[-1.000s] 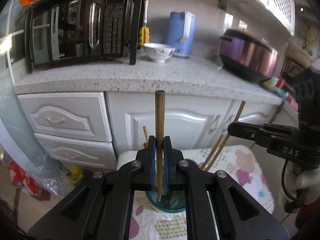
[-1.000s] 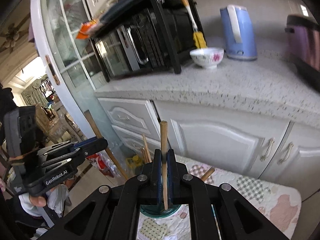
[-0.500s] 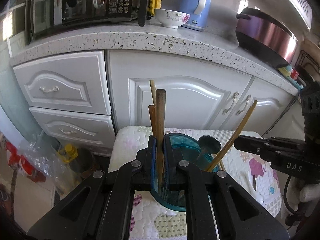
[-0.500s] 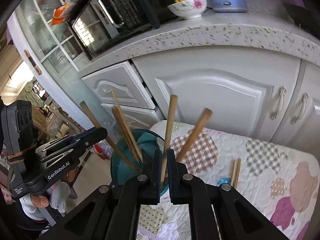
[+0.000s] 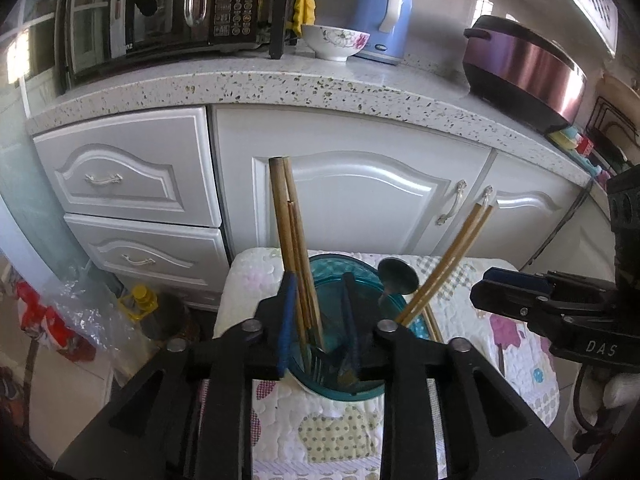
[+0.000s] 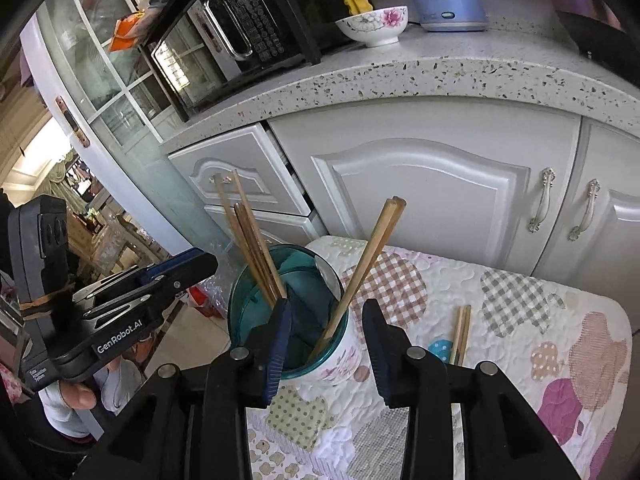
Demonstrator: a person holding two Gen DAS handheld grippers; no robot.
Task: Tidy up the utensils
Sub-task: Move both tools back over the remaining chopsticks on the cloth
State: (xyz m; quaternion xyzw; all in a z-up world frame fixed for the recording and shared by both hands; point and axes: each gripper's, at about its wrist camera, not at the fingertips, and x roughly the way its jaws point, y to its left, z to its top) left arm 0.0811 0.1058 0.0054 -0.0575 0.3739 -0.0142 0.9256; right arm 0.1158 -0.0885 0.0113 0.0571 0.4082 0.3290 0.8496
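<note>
A teal-rimmed utensil holder stands on a quilted mat. Several wooden chopsticks lean in its left part; two more lean right. A metal spoon rests in it. My left gripper is open just above the holder, its jaws either side of the left chopsticks. My right gripper is open above the holder, the right chopsticks standing between its jaws. A pair of chopsticks lies on the mat.
The quilted patchwork mat covers a small table in front of white cabinets. On the speckled counter stand a microwave, a bowl, a blue kettle and a purple cooker.
Both grippers have opened and let go of their chopsticks, which now stand in the holder. Both cameras have tilted up a little since half a second ago.
</note>
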